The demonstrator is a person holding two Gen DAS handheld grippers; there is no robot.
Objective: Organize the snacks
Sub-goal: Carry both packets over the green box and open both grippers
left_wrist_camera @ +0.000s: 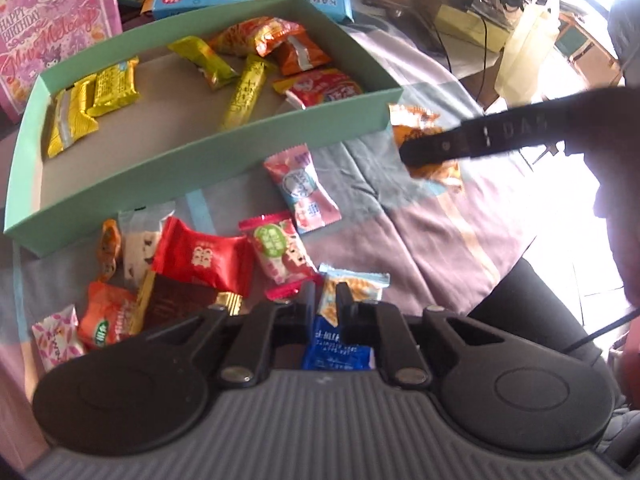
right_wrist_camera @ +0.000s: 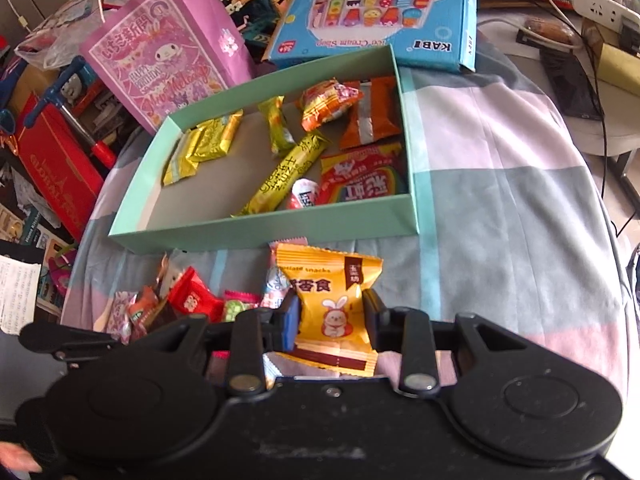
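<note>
While several snacks already lie in the green box (left_wrist_camera: 208, 152), the left tool (left_wrist_camera: 326, 300) pinches a blue packet (left_wrist_camera: 340, 340), the right tool (right_wrist_camera: 330, 316) pinches a yellow packet (right_wrist_camera: 332, 292), and a loose pile (left_wrist_camera: 200, 260) waits by the box's near wall on the bench.

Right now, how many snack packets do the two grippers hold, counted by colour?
blue packet: 1, clamped in the left gripper
yellow packet: 1, clamped in the right gripper
Total: 2
</note>
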